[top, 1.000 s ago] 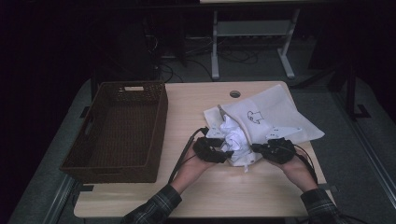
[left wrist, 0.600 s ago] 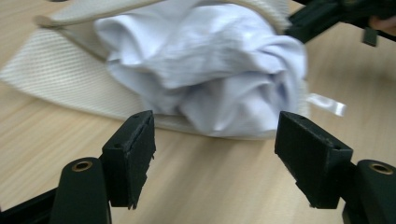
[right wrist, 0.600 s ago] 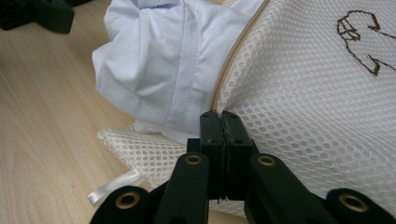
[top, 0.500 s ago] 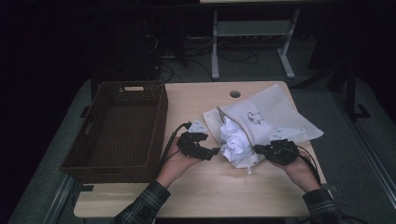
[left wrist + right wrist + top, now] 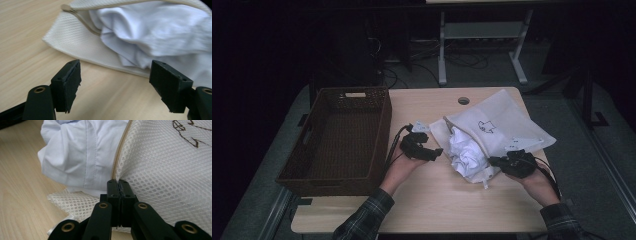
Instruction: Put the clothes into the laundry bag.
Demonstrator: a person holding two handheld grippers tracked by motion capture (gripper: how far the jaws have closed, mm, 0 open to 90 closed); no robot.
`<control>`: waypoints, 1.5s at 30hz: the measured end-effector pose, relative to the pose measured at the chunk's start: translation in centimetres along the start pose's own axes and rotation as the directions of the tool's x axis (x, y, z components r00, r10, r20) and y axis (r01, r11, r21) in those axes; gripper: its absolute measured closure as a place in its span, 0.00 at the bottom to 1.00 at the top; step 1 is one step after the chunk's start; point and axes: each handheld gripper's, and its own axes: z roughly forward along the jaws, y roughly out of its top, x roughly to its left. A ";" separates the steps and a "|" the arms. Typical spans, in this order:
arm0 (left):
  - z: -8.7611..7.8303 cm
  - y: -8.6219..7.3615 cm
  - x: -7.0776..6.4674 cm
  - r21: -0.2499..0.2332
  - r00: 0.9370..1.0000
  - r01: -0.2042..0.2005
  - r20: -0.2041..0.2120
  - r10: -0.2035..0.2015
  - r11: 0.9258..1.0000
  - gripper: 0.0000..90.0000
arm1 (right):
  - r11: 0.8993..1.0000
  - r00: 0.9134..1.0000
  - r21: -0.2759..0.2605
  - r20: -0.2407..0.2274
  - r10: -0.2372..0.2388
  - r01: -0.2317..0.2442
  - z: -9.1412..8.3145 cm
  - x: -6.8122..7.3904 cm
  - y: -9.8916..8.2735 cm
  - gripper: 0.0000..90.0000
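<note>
Pinching cream mesh zip bag [image 5: 507,117] rim: right gripper [image 5: 495,161], jaws closed. Standing empty, jaws just widened: left gripper [image 5: 437,151]. Crumpled white shirt [image 5: 466,152] at its three o'clock, nearer.

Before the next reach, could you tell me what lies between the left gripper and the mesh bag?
Only bare table lies between the open left gripper and the mesh bag, as the left gripper view shows.

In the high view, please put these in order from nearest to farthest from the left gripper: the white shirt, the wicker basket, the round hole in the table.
Measured from the left gripper:
1. White shirt, just beside it toward the right, spilling from the mesh bag.
2. Wicker basket, its wall on the other side.
3. Round hole, near the table's far edge.
</note>
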 end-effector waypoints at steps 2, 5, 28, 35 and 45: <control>0.7 0.3 0.6 -0.001 1.000 0.006 -0.023 -0.006 1.000 0.27 | 1.000 1.000 0.001 0.007 0.013 -0.013 -0.3 -0.3 -0.4 0.98; 1.5 0.7 1.1 0.009 0.999 0.007 -0.036 -0.006 1.000 0.26 | 1.000 1.000 0.007 0.018 0.016 -0.017 -0.7 -0.7 -0.8 0.98; 7.6 2.1 5.6 0.147 0.999 0.005 -0.050 0.002 0.989 0.75 | 1.000 1.000 0.004 0.024 0.020 -0.020 -0.9 -1.2 -1.2 0.97; 6.7 1.4 5.5 0.162 0.999 0.026 -0.030 -0.021 0.986 0.93 | 1.000 0.999 -0.001 0.036 0.028 -0.028 -1.0 -1.6 -1.3 0.97; 4.7 -0.8 4.1 0.152 0.997 0.071 -0.002 -0.071 0.986 0.93 | 0.999 0.996 -0.003 0.073 0.046 -0.046 -0.9 -2.5 -1.4 0.96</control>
